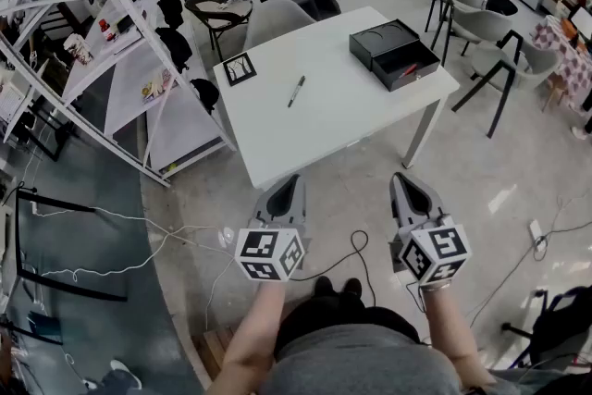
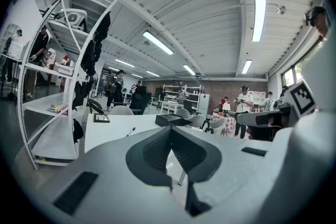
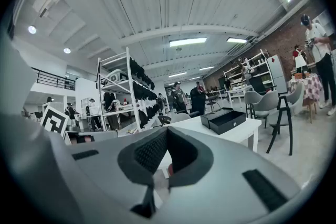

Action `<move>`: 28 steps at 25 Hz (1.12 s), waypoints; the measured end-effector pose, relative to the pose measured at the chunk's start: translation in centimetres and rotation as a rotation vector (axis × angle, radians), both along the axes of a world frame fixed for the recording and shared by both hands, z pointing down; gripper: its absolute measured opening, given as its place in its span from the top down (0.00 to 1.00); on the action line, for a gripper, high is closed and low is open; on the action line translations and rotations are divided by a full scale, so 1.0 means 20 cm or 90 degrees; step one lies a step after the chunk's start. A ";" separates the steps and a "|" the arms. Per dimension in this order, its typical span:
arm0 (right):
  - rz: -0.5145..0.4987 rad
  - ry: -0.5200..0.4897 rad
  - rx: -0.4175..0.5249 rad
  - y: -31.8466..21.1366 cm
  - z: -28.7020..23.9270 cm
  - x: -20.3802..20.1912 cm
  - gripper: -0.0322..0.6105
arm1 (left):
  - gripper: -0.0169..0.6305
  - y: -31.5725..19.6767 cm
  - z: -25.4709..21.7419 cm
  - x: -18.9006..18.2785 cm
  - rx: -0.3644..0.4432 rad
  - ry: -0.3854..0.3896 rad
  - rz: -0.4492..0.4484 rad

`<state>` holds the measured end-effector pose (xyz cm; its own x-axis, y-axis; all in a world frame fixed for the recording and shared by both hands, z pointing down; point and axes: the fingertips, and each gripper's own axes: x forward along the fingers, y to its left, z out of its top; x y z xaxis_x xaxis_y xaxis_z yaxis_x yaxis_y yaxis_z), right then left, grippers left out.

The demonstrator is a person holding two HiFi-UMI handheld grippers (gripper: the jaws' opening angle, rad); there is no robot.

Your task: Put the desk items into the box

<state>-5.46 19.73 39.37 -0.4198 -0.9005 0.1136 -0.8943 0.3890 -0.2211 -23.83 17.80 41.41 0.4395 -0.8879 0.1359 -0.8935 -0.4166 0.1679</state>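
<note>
A white table carries a black box that stands open at its far right corner, with the lid beside it. Something small and red lies inside the box. A black pen lies mid-table, and a black-framed square card sits near the left edge. Both grippers hang in front of the table's near edge, above the floor and apart from everything. My left gripper is shut and holds nothing; its own view shows the jaws meeting, the pen and box beyond. My right gripper is shut too.
A white shelf rack with hung dark items stands at the left. Grey chairs sit behind and right of the table. Cables trail over the floor by my feet. People stand far off in the room.
</note>
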 end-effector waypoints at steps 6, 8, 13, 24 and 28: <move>-0.012 -0.026 0.001 0.02 -0.01 0.02 0.95 | 0.96 0.03 0.00 0.02 0.003 -0.007 -0.010; -0.016 -0.035 -0.001 0.03 0.00 0.03 0.95 | 0.96 0.03 0.00 0.03 0.004 -0.008 -0.014; -0.016 -0.032 0.001 0.03 0.00 0.05 0.95 | 0.96 0.02 -0.01 0.03 0.004 -0.003 -0.024; -0.024 -0.035 -0.005 0.00 0.00 0.08 0.95 | 0.87 -0.08 -0.05 -0.04 0.010 -0.004 -0.057; -0.025 -0.033 -0.008 -0.06 0.01 0.08 0.95 | 0.83 -0.15 -0.02 -0.07 0.002 -0.005 -0.070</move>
